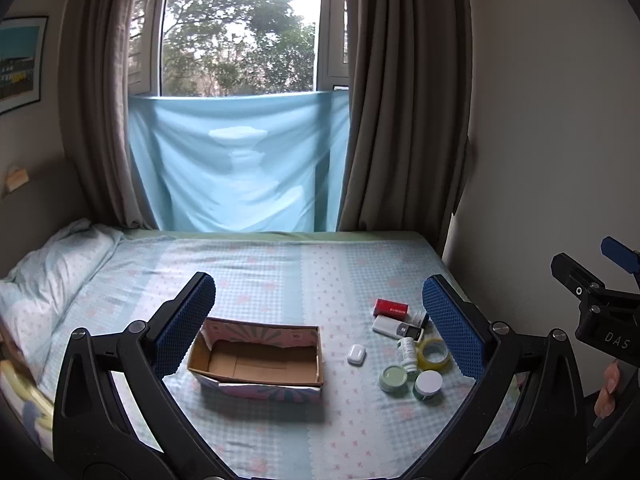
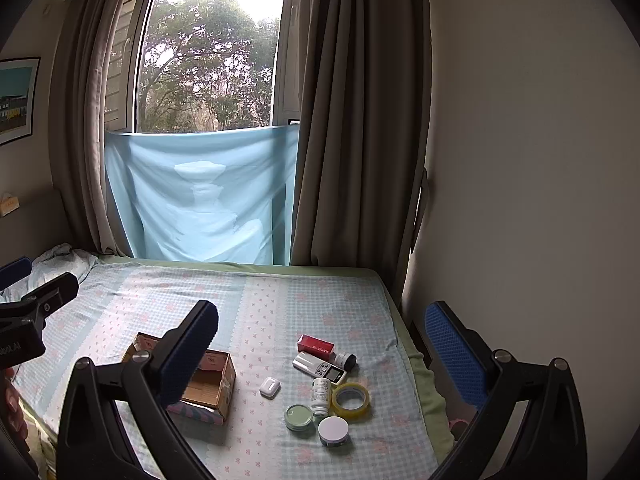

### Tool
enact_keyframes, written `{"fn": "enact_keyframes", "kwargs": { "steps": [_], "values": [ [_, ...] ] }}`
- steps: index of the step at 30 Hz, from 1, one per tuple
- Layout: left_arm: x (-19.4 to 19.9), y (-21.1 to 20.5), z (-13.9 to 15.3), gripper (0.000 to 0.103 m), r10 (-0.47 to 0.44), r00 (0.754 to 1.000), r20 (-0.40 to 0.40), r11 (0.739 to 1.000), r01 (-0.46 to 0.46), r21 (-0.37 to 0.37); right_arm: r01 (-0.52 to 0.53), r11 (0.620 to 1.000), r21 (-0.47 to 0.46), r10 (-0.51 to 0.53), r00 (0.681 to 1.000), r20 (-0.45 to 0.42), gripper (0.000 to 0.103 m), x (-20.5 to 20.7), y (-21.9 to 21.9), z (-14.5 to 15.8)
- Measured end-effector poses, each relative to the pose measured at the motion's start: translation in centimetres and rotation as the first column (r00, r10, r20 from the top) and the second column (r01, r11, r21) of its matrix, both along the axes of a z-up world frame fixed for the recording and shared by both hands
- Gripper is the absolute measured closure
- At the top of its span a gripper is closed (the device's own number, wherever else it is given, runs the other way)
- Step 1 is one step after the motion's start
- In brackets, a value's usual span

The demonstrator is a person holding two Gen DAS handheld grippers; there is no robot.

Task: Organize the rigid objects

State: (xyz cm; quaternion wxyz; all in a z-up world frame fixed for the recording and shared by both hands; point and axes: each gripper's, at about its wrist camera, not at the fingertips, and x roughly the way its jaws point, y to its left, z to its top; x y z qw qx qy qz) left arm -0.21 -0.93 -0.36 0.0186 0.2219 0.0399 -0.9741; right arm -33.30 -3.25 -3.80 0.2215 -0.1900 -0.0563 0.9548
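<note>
An open, empty cardboard box [image 1: 256, 360] [image 2: 208, 384] sits on the bed. To its right lie small items: a red box [image 1: 391, 308] [image 2: 315, 345], a white remote [image 1: 396, 328] [image 2: 320, 367], a white earbud case [image 1: 356, 355] [image 2: 269, 387], a white pill bottle [image 1: 407, 354] [image 2: 321, 396], a tape roll [image 1: 434, 354] [image 2: 351, 400], a green-lidded jar [image 1: 393, 378] [image 2: 299, 417] and a white-lidded jar [image 1: 429, 386] [image 2: 333, 431]. My left gripper [image 1: 320, 328] is open and empty above the bed. My right gripper [image 2: 320, 356] is open and empty, held above the items.
The bed [image 1: 280, 264] has a checked sheet, with a pillow [image 1: 52, 256] at the left. A wall [image 2: 520, 200] borders the bed's right edge. Curtains and a window with a blue cloth [image 1: 240, 164] stand behind. A small dark-capped bottle [image 2: 346, 360] lies by the remote.
</note>
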Motion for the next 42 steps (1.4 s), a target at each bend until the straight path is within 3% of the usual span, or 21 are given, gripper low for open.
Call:
{"fn": "enact_keyframes", "kwargs": {
  "steps": [42],
  "values": [
    [0.13, 0.00, 0.17, 0.000, 0.019, 1.000, 0.011, 1.000, -0.019, -0.009, -0.012, 1.000, -0.006, 0.012, 1.000, 0.001, 0.000, 0.53, 0.19, -0.12]
  ]
}}
